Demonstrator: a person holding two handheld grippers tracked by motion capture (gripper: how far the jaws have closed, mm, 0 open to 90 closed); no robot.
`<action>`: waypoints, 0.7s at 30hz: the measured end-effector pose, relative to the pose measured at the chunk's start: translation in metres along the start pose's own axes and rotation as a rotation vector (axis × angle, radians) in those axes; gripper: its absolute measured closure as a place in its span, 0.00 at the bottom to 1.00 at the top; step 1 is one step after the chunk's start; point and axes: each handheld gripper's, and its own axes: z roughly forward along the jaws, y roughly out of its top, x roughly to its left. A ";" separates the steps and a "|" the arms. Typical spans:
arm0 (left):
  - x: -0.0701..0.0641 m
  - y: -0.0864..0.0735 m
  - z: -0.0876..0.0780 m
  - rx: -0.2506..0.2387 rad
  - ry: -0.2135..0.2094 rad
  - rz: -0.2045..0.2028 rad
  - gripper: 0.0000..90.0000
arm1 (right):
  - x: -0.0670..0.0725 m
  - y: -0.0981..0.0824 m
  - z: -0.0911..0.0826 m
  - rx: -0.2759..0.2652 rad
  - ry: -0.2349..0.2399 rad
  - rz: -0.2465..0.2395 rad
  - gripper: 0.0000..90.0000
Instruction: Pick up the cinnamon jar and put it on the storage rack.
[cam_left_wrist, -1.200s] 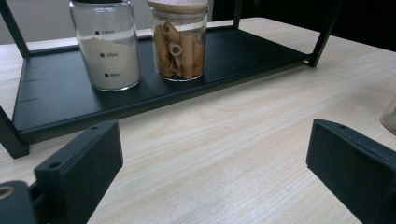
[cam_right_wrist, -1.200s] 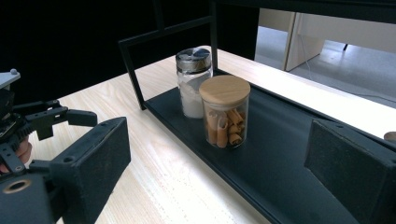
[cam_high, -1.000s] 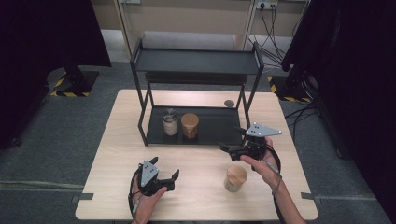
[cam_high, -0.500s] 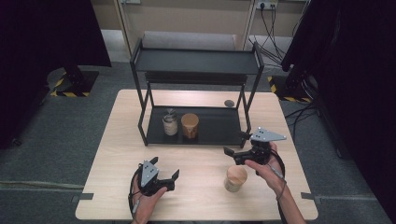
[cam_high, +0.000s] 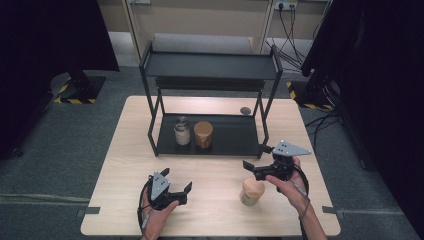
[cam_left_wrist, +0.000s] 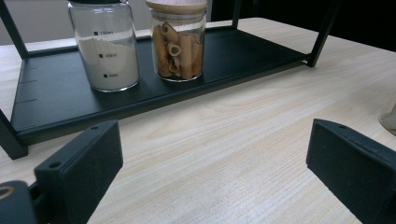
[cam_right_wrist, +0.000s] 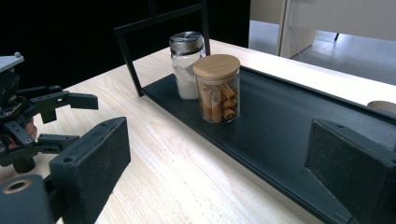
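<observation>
Moved a little toward the person: right tongs (cam_high: 261, 164), wide open, nothing held, just behind the loose jar (cam_high: 251, 192) on the bench (cam_high: 220, 215). Left tongs (cam_high: 175, 183) wide open too, holding nothing, left of that jar. Already on the rack's tray (cam_high: 235, 142), behind the jar: pasta jar (cam_high: 203, 134) and powder jar (cam_high: 182, 132). Loose jar probably left to go there.

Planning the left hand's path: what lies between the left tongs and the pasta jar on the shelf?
Bare tabletop, then the shelf's front edge, separate the left tongs from the pasta jar, per the left gripper view.
</observation>
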 end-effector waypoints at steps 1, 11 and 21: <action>0.000 0.000 0.000 0.000 0.000 0.000 0.04 | 0.000 0.000 0.000 0.000 -0.001 0.002 0.08; 0.000 0.000 0.000 0.000 0.000 0.000 0.04 | 0.000 -0.006 -0.007 -0.002 -0.009 0.012 0.08; 0.000 0.000 0.000 0.001 -0.001 0.000 0.04 | 0.003 -0.010 -0.010 -0.001 -0.006 0.017 0.08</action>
